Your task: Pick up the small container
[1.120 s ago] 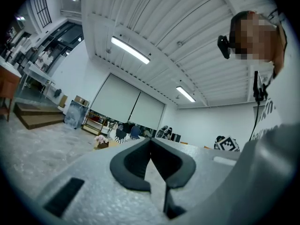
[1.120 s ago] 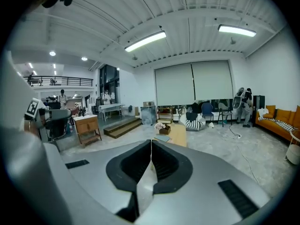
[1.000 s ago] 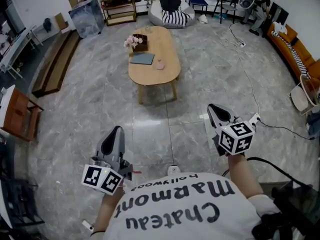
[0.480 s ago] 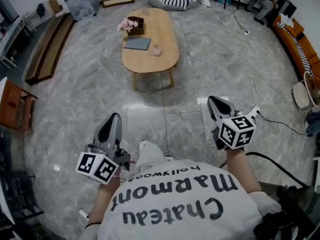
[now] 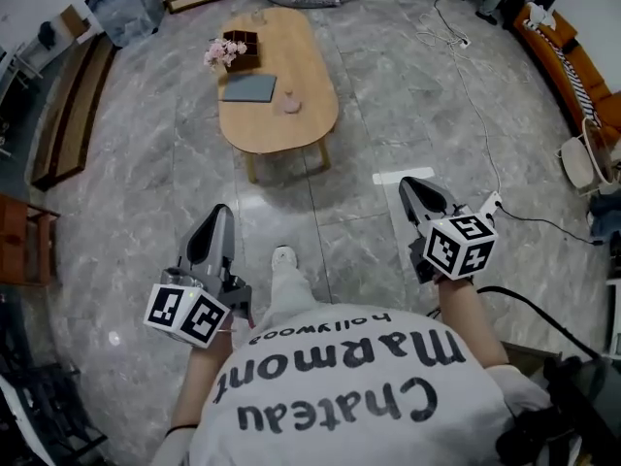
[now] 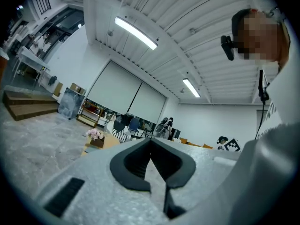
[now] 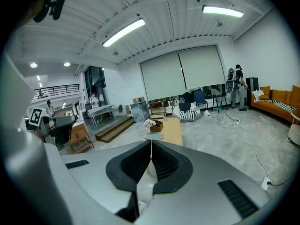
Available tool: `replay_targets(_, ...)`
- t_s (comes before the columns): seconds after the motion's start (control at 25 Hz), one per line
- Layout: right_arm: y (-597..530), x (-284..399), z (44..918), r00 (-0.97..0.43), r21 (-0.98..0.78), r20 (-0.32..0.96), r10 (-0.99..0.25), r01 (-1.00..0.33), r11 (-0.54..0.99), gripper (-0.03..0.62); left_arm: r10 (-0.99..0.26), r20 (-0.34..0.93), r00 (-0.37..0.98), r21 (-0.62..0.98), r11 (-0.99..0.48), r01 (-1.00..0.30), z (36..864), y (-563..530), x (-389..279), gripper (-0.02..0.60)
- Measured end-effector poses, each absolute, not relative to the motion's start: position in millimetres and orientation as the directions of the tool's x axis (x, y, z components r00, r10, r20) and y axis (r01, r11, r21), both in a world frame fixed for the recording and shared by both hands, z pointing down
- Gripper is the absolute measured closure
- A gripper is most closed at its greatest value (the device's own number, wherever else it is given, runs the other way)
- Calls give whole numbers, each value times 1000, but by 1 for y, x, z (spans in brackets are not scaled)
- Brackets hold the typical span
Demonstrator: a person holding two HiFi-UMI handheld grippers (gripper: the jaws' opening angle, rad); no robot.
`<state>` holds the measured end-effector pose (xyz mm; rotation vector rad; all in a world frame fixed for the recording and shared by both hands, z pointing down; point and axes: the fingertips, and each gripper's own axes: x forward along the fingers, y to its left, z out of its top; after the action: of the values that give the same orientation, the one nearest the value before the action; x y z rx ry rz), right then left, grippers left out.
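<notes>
Brown low wooden bench [image 5: 60,115]: far left, lying along the grey marbled floor [image 5: 146,192].
My left tongs [image 5: 217,214]: held low over the floor, left of my white printed T-shirt [image 5: 330,396]; black pads pressed together, nothing between them.
Light oval wooden table [image 5: 291,134]: ahead of me, well apart from both tongs.
Pink flowers in a dark brown box [image 5: 225,50]: on the far left part of the table.
Grey-blue flat rectangular pad [image 5: 248,87]: on the table, just on my side of the box.
Small pale pink container [image 5: 288,105]: on the table just right of the pad, untouched.
My right tongs [image 5: 411,184]: over the floor, right of the table; pads closed tight, empty.
Orange sofa [image 5: 580,66]: along the far right edge.
</notes>
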<state>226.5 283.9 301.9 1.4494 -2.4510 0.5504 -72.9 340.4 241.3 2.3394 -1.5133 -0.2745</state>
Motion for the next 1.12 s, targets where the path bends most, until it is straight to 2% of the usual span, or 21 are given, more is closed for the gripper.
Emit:
replay_targets(0.36, 161, 155, 264, -459, -173, 313, -831, -888, 426, 580, -884, -59, 463, 400, -446, -800, 210, 212, -141, 571)
replay_targets(0.52, 114, 124, 252, -454, -175, 295, -841, -891, 420, 580, -868, 45, 494, 339, -452, -825, 215, 165, -166, 571)
replay_targets(0.68, 75, 96, 255, -468, -175, 280, -838, -884, 434, 580, -864, 48, 501, 322, -461, -827, 220, 127, -190, 571)
replay_targets(0.84, 51, 69, 249, -545, -216, 140, -827, -831, 512, 580, -863, 38, 504, 312, -469, -826, 239, 98, -199, 571)
replay_targets(0.96, 43, 51, 247, -627, -266, 50, -777, -758, 595, 580, -852, 80, 517, 361, -459, -812, 263, 78, -197, 571)
replay_targets(1.12, 14, 48, 280, -646, -259, 148, -749, -756, 601, 580, -826, 195, 529, 397, -427, -813, 303, 44, -184, 571)
